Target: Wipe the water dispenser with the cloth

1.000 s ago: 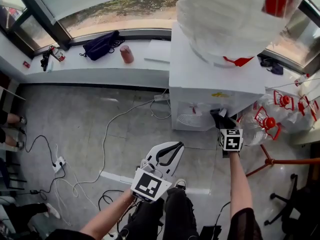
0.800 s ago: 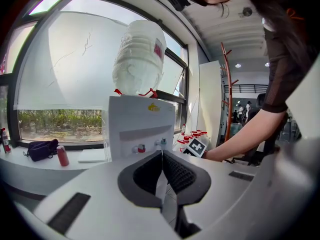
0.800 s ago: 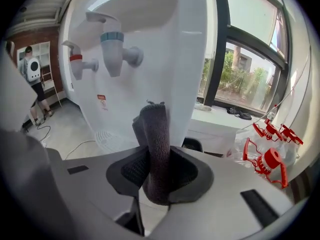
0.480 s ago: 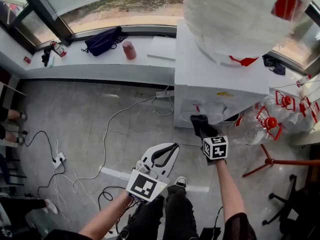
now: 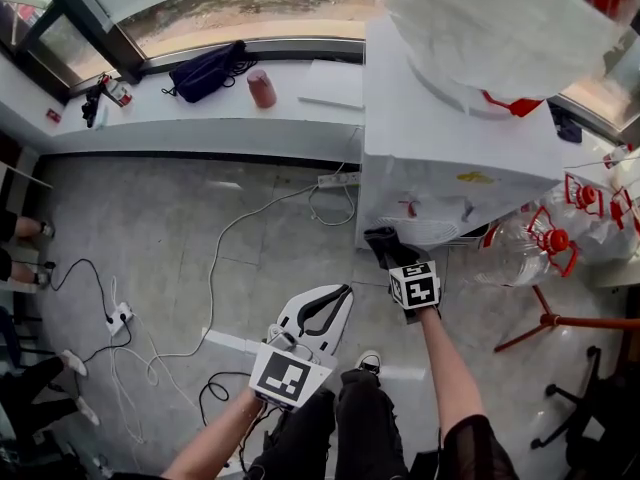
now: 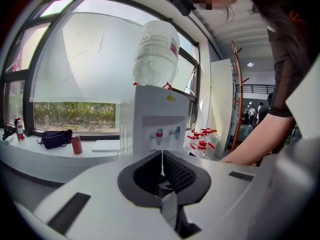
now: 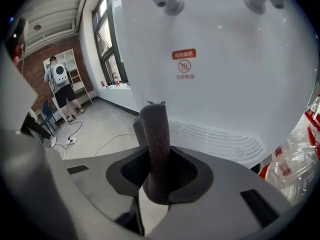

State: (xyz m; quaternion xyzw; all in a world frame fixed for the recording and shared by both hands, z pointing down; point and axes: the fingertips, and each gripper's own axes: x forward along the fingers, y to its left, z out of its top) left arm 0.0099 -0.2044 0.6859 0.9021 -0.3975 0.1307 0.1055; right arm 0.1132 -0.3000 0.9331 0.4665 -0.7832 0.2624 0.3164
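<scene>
The right gripper pinches the dark cloth near the lower front of the dispenser. The left gripper hangs aside, jaws pressed together. Wiping step appears in hand: next, press cloth onto the panel and sweep.

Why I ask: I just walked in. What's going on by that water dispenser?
A person holds a gripper in each hand. The right gripper is shut on a dark grey fuzzy cloth, held up to the lower front of the white water dispenser, below its taps. Whether the cloth touches the panel is unclear. The left gripper is shut and empty, held low and away from the dispenser.
</scene>
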